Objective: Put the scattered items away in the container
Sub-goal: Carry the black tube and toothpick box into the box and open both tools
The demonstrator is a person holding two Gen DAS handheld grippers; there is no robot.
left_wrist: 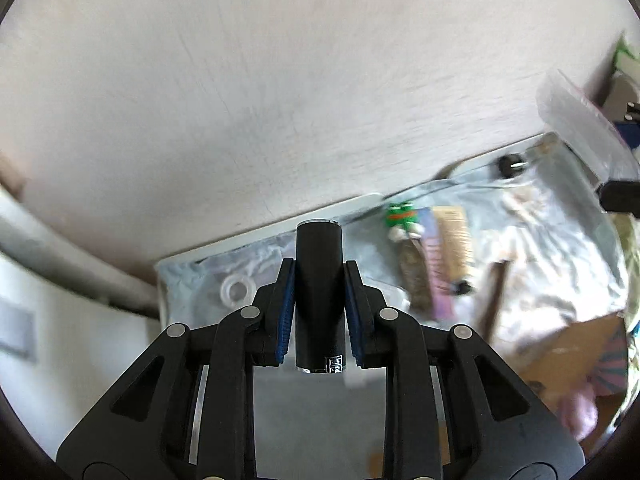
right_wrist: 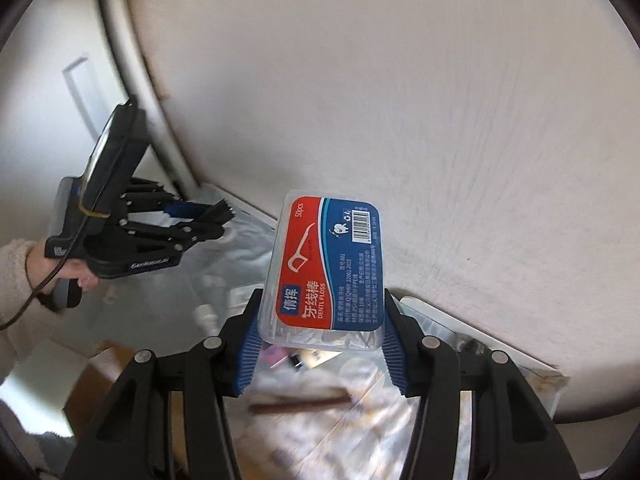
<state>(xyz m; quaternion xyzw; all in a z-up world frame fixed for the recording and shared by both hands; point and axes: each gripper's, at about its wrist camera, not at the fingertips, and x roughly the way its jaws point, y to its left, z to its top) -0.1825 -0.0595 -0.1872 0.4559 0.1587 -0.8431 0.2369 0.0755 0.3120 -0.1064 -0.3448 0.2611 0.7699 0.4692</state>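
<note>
My left gripper (left_wrist: 319,270) is shut on a black cylinder (left_wrist: 319,292) with silver ends and holds it above the near-left end of a clear container (left_wrist: 256,236) lined with crinkled plastic. My right gripper (right_wrist: 322,316) is shut on a clear dental floss pick box (right_wrist: 330,264) with a red and blue label, held above the container's far rim (right_wrist: 480,332). The left gripper also shows in the right wrist view (right_wrist: 200,220), at the left. In the container lie a green frog item (left_wrist: 400,216), a purple and tan packet (left_wrist: 444,256) and a brown stick (right_wrist: 300,404).
A white wall stands close behind the container. A clear ring (left_wrist: 238,290) lies at the container's left end. A cardboard box (left_wrist: 576,356) and pink fabric sit to the lower right. A pale pipe (left_wrist: 60,256) runs along the left.
</note>
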